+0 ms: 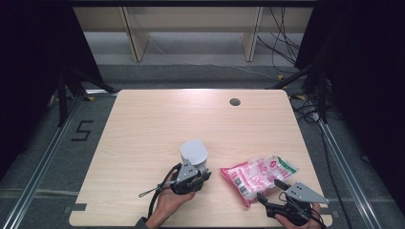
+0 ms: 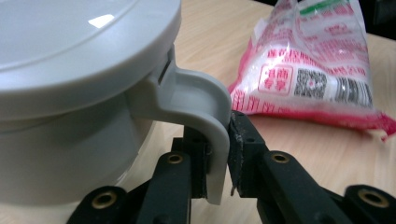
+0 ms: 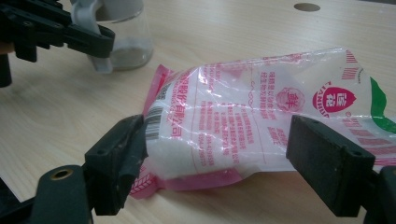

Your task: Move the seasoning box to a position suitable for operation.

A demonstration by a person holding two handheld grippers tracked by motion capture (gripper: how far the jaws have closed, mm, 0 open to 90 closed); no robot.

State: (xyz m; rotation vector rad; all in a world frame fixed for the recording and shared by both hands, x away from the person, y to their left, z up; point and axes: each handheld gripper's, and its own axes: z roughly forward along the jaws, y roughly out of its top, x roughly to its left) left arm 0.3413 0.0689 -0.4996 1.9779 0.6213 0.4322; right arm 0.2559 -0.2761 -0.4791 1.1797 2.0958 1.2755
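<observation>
A clear jug (image 1: 193, 153) with a grey lid (image 2: 70, 42) stands on the table at centre front. My left gripper (image 2: 218, 154) is shut on its grey handle (image 2: 201, 93), one pad on each side; it also shows in the high view as left gripper (image 1: 192, 175). A pink and white plastic bag (image 1: 258, 174) of white grains lies flat to the right of the jug. My right gripper (image 3: 224, 158) is open at the bag's near end, and the bag (image 3: 243, 121) lies between its wide-set jaws. The left pad sits right by the bag's corner.
The wooden table (image 1: 157, 119) has a round cable hole (image 1: 234, 101) at the back right. Its front edge runs just below both hands. Dark curtains and metal rails flank the table, and cables lie on the floor at the right.
</observation>
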